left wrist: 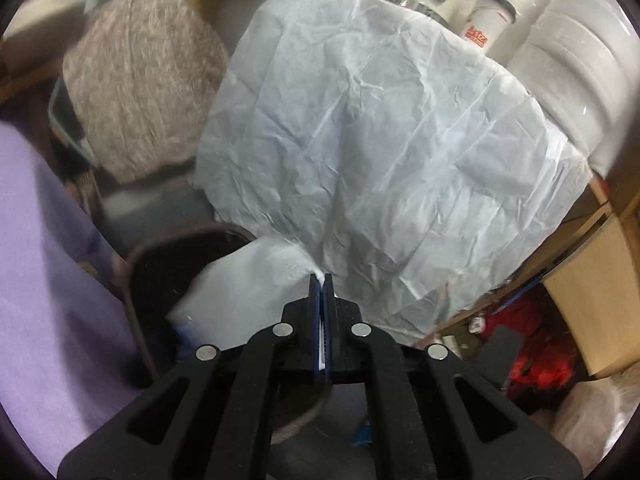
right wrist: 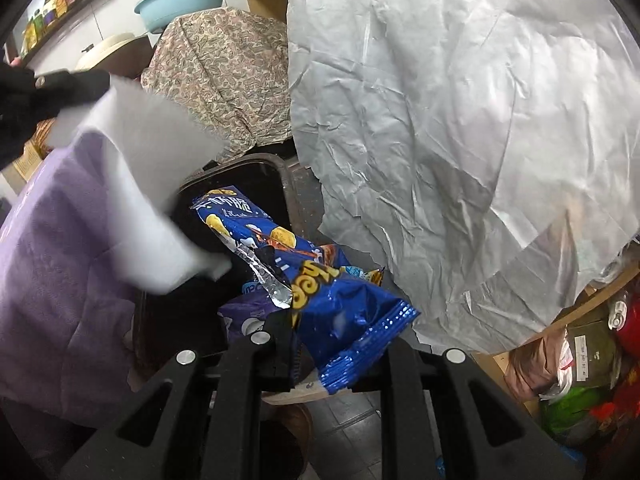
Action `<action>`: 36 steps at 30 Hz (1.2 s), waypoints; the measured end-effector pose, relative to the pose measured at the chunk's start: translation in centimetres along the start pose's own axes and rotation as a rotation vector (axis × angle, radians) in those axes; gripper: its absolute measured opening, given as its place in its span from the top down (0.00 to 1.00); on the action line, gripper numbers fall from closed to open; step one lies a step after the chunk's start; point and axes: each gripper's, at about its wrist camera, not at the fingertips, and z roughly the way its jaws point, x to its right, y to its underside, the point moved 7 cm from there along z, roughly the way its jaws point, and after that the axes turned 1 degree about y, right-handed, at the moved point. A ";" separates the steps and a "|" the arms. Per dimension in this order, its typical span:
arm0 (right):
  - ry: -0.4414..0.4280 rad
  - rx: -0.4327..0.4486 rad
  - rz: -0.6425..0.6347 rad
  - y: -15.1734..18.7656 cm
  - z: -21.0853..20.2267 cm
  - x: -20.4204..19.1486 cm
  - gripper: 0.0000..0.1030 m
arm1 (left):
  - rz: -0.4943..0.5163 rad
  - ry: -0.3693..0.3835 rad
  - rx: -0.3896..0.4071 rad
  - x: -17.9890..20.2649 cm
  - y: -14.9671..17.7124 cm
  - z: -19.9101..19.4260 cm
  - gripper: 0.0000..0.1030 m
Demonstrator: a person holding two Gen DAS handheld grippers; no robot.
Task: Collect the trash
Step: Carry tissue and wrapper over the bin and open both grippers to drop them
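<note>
Over the dark bin (right wrist: 240, 172), left fingers (left wrist: 322, 280) pinch white tissue (left wrist: 240, 292); right fingers (right wrist: 320, 344) clamp a blue snack wrapper (right wrist: 344, 312).

1. The left wrist view rides on the left hand-held gripper (left wrist: 322, 280) and looks forward and steeply down along its fingers, close over the dark bin (left wrist: 160, 264).
2. The right wrist view rides on the right hand-held gripper (right wrist: 320, 344), also tilted down, just above the same bin (right wrist: 280, 168), near enough to see inside it.
3. Both views share the bin, the crumpled white sheet (left wrist: 380, 140) (right wrist: 460, 120) hanging off the worktop edge (left wrist: 580, 216), the patterned cloth (left wrist: 140, 92) (right wrist: 220, 76) behind, and the lilac fabric (left wrist: 52, 260) (right wrist: 60, 240) on the left.
4. The right view also catches the left hand-held gripper (right wrist: 48, 88) at its upper left edge.
</note>
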 end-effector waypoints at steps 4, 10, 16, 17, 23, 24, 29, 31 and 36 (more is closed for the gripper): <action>0.009 0.015 -0.012 -0.2 -0.3 0.0 0.84 | -0.025 -0.045 -0.041 -1.7 1.0 1.0 0.99; 0.012 -0.005 0.004 -0.3 0.6 0.2 0.84 | -0.090 -0.116 -0.101 -4.8 2.6 2.6 0.99; -0.008 -0.028 -0.015 -0.1 1.9 -1.3 0.76 | -0.079 -0.132 -0.129 -5.3 3.1 3.5 0.99; -0.014 -0.030 -0.012 -0.1 2.2 -1.5 0.75 | -0.080 -0.131 -0.131 -5.2 3.1 3.5 0.99; -0.018 -0.014 -0.057 0.1 2.6 -3.0 0.49 | -0.142 -0.134 -0.104 -6.2 3.0 2.1 0.29; -0.014 -0.014 -0.061 0.2 2.6 -3.2 0.49 | -0.158 -0.123 -0.079 -6.3 2.9 1.6 0.24; -0.048 -0.014 -0.038 0.8 2.0 -3.0 0.48 | -0.116 -0.107 -0.016 -5.8 2.5 -1.7 0.24; -0.070 -0.001 -0.025 0.9 1.2 -3.1 0.43 | -0.091 -0.116 0.015 -5.6 2.5 -3.3 0.20; -0.076 0.029 -0.044 0.8 -0.7 -4.0 0.38 | -0.027 -0.128 0.081 -5.1 3.9 -8.3 0.13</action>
